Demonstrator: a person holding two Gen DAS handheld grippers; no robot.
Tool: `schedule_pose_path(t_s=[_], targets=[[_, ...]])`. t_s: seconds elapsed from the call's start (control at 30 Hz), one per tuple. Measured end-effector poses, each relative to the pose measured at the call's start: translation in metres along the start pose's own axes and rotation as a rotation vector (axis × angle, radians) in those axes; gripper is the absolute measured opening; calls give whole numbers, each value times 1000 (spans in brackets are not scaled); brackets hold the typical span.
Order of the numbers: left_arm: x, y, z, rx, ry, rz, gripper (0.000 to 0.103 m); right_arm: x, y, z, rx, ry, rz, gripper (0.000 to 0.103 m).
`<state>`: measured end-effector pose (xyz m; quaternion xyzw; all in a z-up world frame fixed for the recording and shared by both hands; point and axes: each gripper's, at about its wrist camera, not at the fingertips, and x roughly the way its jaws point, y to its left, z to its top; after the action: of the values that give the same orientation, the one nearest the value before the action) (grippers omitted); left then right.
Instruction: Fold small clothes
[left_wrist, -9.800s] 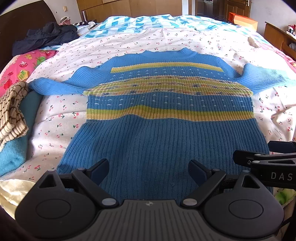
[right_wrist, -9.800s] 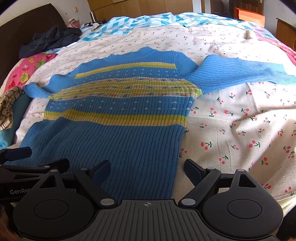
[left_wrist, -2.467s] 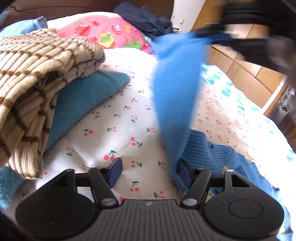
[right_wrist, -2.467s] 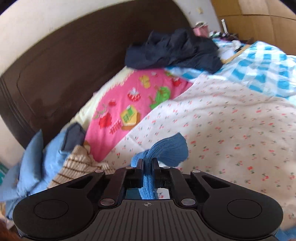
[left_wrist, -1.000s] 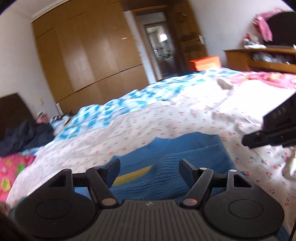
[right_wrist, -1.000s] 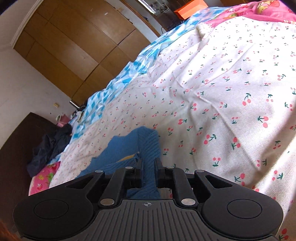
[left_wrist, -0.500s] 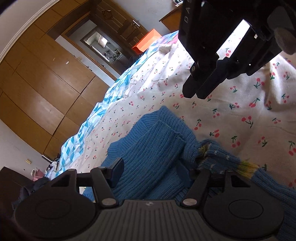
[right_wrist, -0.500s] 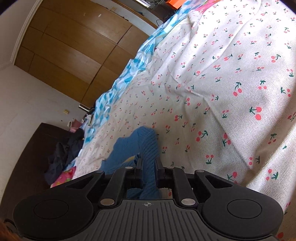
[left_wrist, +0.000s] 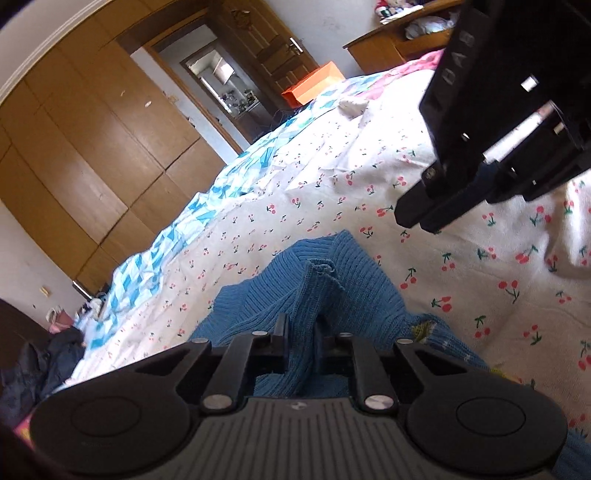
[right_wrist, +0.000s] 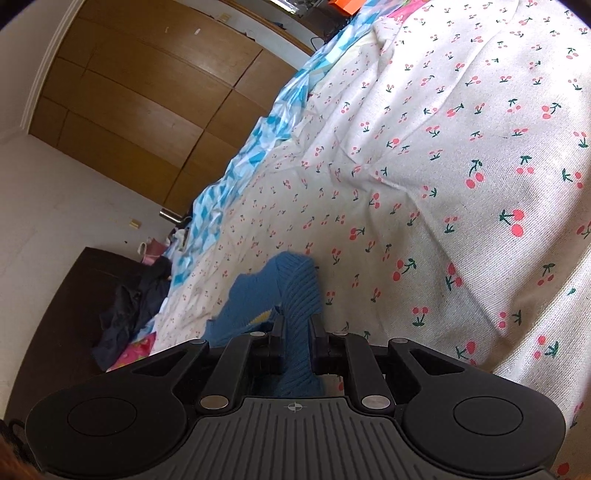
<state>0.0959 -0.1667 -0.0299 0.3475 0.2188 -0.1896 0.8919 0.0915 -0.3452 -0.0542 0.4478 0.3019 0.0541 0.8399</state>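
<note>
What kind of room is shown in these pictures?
Most likely a home bedroom: a bed with a cherry-print sheet, a tall wooden wardrobe, and a dark headboard beside it.

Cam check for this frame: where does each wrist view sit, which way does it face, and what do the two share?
Left wrist: on the left gripper, rolled sideways, facing along the bed toward the wardrobe; its fingers pinch the blue sweater; right gripper top right.
Right wrist: on the right gripper, similarly tilted, also shut on the sweater.
Shared: sweater, cherry-print sheet, wardrobe.
</note>
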Motion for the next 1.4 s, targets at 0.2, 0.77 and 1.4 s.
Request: schedule_pose_path(t_s=[0.2,0.77,1.4], targets=[[13,53,3,-382,87,-113,17,-2,2,1,-7,-9,0,14],[-114,332,-173,-1346,-86,162,15,56,121,-69,-547,232,89,14],[-132,364,-282,-1489,-87,246,15,190,215,-125,-965,327,-132,26]])
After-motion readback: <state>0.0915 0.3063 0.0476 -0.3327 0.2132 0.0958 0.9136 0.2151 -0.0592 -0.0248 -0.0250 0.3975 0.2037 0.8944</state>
